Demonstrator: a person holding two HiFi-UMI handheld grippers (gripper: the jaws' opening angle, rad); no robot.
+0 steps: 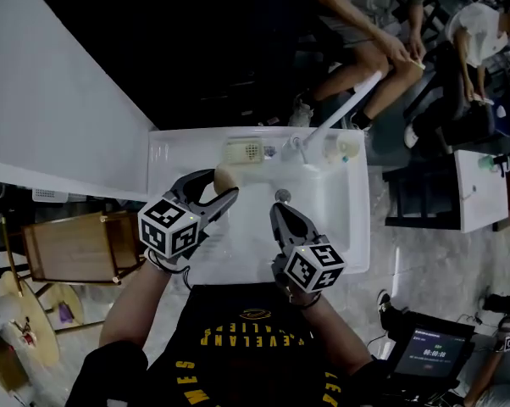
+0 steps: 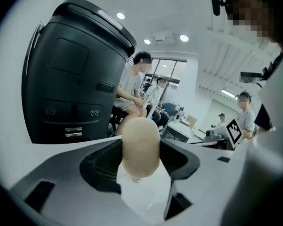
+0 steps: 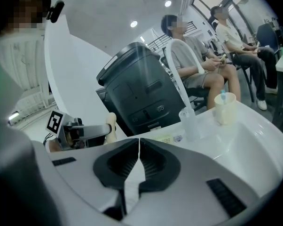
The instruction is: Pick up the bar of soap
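A beige oval bar of soap [image 1: 224, 177] [image 2: 140, 147] is clamped upright between the jaws of my left gripper [image 1: 222, 184] [image 2: 140, 160], lifted above the left side of the white sink [image 1: 340, 214]. A drop hangs from the soap's lower end. My right gripper [image 1: 279, 209] [image 3: 139, 145] hovers over the basin's middle with its jaws pressed together and nothing in them. In the right gripper view the left gripper [image 3: 80, 131] shows at the left, with the soap [image 3: 112, 125] sticking up from it.
A pale soap dish [image 1: 243, 151] sits on the sink's back ledge beside the curved white faucet [image 1: 344, 108] [image 3: 180, 72] and a cup [image 1: 346, 147] [image 3: 224, 108]. A big black bin [image 2: 75, 74] [image 3: 137, 91] stands behind the sink. People sit beyond it. A wooden stool [image 1: 77, 246] stands left.
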